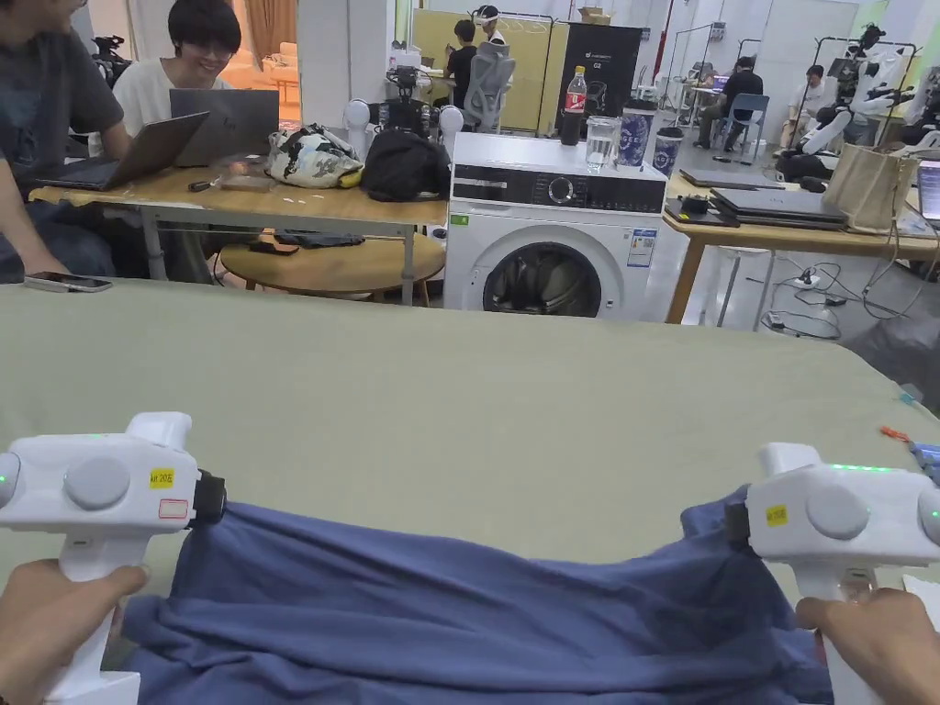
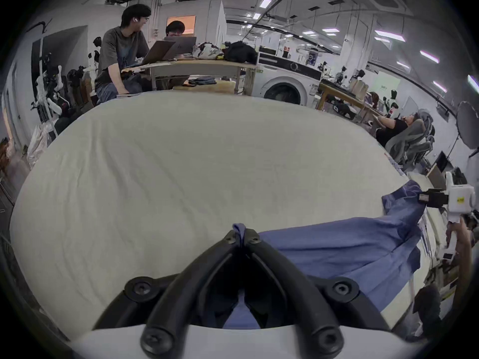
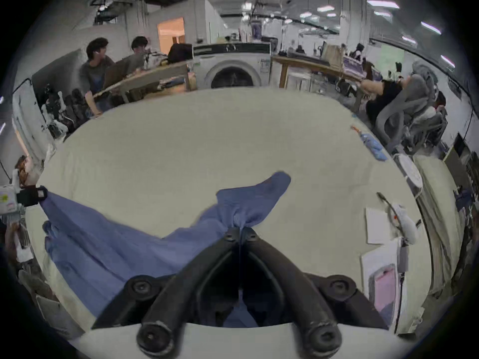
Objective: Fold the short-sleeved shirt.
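A blue short-sleeved shirt (image 1: 459, 624) hangs stretched between my two grippers at the near edge of the pale green table (image 1: 459, 404). My left gripper (image 1: 213, 498) is shut on the shirt's left upper corner; in the left gripper view its black jaws (image 2: 242, 235) pinch a small tuft of the blue shirt (image 2: 337, 250). My right gripper (image 1: 734, 525) is shut on the right upper corner; in the right gripper view its jaws (image 3: 241, 232) clamp bunched fabric, and a flap of the shirt (image 3: 259, 196) sticks up beyond them. The lower part of the shirt runs out of the head view.
A phone (image 1: 66, 283) lies at the table's far left edge. Small blue and orange items (image 1: 909, 445) sit at the right edge, with papers (image 3: 377, 228) near them. Beyond the table stand a washing machine (image 1: 555, 234), wooden desks and seated people with laptops (image 1: 147, 147).
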`<state>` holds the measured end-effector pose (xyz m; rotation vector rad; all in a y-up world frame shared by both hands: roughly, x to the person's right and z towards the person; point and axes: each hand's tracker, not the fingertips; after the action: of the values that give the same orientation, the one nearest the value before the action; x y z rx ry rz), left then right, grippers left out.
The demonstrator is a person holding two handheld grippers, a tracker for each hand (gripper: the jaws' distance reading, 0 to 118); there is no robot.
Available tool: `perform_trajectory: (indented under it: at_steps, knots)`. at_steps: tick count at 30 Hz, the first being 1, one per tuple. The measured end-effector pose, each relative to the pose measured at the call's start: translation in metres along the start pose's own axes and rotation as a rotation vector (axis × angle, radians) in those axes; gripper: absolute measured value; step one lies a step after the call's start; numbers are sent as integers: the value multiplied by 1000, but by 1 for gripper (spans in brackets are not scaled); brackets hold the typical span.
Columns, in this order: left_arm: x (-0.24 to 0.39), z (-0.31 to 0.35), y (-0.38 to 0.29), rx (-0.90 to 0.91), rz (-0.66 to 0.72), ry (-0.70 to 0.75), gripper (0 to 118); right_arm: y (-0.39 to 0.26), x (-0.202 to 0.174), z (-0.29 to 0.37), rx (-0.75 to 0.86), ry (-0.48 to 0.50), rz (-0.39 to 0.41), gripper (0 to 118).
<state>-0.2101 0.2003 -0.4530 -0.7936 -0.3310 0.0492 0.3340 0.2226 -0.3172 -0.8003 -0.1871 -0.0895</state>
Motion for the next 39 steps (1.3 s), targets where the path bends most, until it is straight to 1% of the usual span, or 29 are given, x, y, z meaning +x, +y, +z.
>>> perform_trajectory:
  at_steps: [2, 3, 6, 9, 14, 18, 19, 21, 22, 23, 26, 29, 31, 32, 33, 34, 35, 36, 37, 39]
  knots:
    - [-2, 15, -6, 6, -7, -8, 0, -10, -4, 24, 16, -14, 16, 0]
    - [-4, 21, -9, 6, -8, -12, 0, -9, 4, 21, 13, -12, 14, 0]
    - [-8, 44, -23, 14, 5, -36, 0, -25, 5, 48, 18, -18, 19, 0]
    - [-14, 58, -39, -19, 10, -55, 0, -43, 9, 67, 2, -26, 27, 0]
    - [-22, 57, -69, -193, 6, -79, 0, -79, 9, 74, -132, -15, 68, 0]
    - [-20, 32, -95, -345, -22, -32, 0, -106, 7, 48, -266, -54, 106, 0]
    - [-19, 25, -101, -368, -10, -36, 0, -113, 8, 37, -272, -51, 86, 0]
    - [-18, 14, -108, -386, 11, -19, 0, -124, 10, 15, -371, -83, 86, 0]
    - [-15, 12, -111, -384, 12, -16, 0, -130, 11, 5, -363, -87, 68, 0]
    - [-13, 12, -111, -372, 9, -4, 0, -136, 14, -3, -391, -94, 40, 0]
    - [-10, 11, -108, -377, -8, 13, 0, -141, 13, -12, -376, -100, 14, 0]
    - [-19, 10, -101, -380, -7, 19, 0, -136, 13, -5, -371, -110, 19, 1]
    - [-18, 17, -97, -350, 7, 30, 2, -129, 11, 7, -360, -134, 16, 4]
    - [-17, 24, -95, -303, 13, 47, 2, -125, 7, 16, -321, -162, 22, 4]
    - [-15, 29, -92, -265, 9, 51, 10, -121, 4, 25, -269, -188, 33, 13]
    - [-12, 36, -89, -214, 0, 59, 23, -115, 0, 34, -211, -209, 46, 34]
    - [-9, 42, -86, -175, 2, 63, 28, -108, -3, 42, -167, -213, 49, 44]
    - [-5, 48, -83, -128, 0, 52, 28, -101, -8, 50, -111, -199, 36, 45]
    - [-1, 52, -81, -75, -11, 44, 33, -95, -13, 56, -62, -186, 24, 45]
    - [10, 58, -77, 18, -43, 23, 35, -86, -26, 66, 37, -173, 4, 45]
